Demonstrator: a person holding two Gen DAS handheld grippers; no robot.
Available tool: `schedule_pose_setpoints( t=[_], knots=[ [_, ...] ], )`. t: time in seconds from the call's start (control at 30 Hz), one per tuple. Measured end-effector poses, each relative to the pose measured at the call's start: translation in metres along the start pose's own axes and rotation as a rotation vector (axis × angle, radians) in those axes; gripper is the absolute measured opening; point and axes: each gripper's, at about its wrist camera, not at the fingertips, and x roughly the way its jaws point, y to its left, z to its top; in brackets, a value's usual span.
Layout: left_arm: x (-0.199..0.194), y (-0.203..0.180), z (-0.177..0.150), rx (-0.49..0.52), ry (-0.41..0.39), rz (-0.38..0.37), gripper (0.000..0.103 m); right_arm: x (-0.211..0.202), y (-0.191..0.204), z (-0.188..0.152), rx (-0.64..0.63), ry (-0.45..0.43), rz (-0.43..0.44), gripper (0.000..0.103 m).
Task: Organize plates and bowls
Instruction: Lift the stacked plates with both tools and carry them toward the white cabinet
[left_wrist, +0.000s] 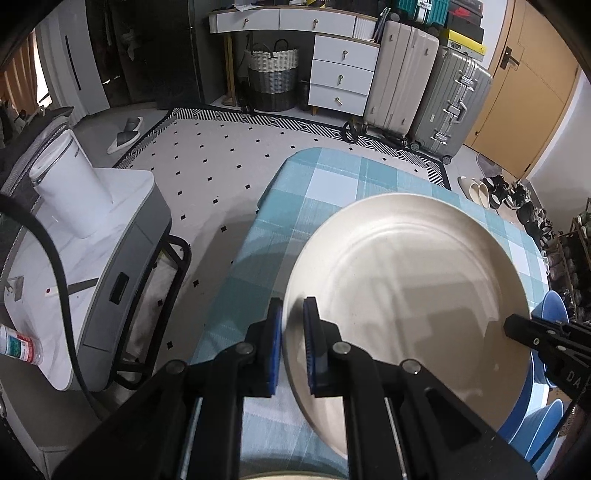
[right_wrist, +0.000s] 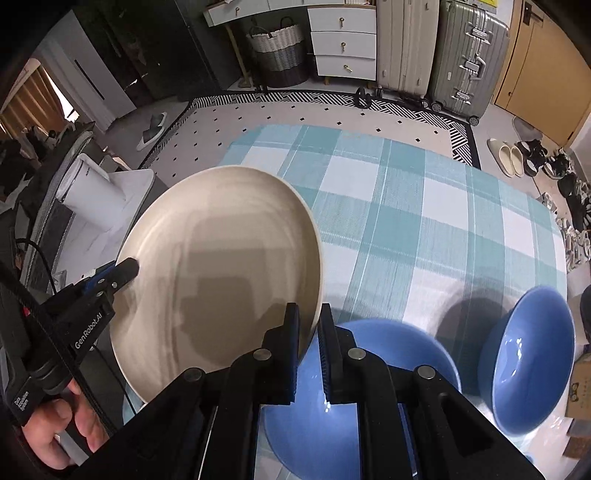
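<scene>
A large cream plate (left_wrist: 406, 291) is held in the air above the checked tablecloth (left_wrist: 325, 177), tilted. My left gripper (left_wrist: 292, 343) is shut on its left rim. My right gripper (right_wrist: 308, 350) is shut on its right rim; the plate also shows in the right wrist view (right_wrist: 221, 280). The right gripper's tip shows at the plate's right edge in the left wrist view (left_wrist: 517, 328). Two blue bowls stand on the cloth (right_wrist: 424, 206) below and to the right: a near one (right_wrist: 369, 365) under my right gripper and another (right_wrist: 532, 354) further right.
A white side table (left_wrist: 92, 236) with a white canister (left_wrist: 70, 181) stands left of the table. Another cream rim (left_wrist: 288, 475) shows at the bottom edge. Suitcases (left_wrist: 424, 77), drawers (left_wrist: 340, 70), a basket (left_wrist: 273, 74) and shoes (left_wrist: 509, 192) lie beyond.
</scene>
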Motion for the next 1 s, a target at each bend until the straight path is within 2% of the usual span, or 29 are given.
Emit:
schedule_pose_setpoints(
  t=[0.37,0.57,1.0],
  knots=[
    [-0.015,-0.004,-0.016,0.033,-0.023,0.01,0.006,0.0,-0.006,-0.027,0.019,-0.007,0.036,0.009],
    [-0.028,0.0,-0.031,0.015,-0.025,-0.001,0.006,-0.01,-0.005,-0.045,0.022,-0.027,0.046,0.009],
    [-0.079,0.022,-0.072,0.004,-0.041,0.004,0.006,-0.048,0.025,-0.097,0.001,-0.039,0.048,0.009]
  ],
)
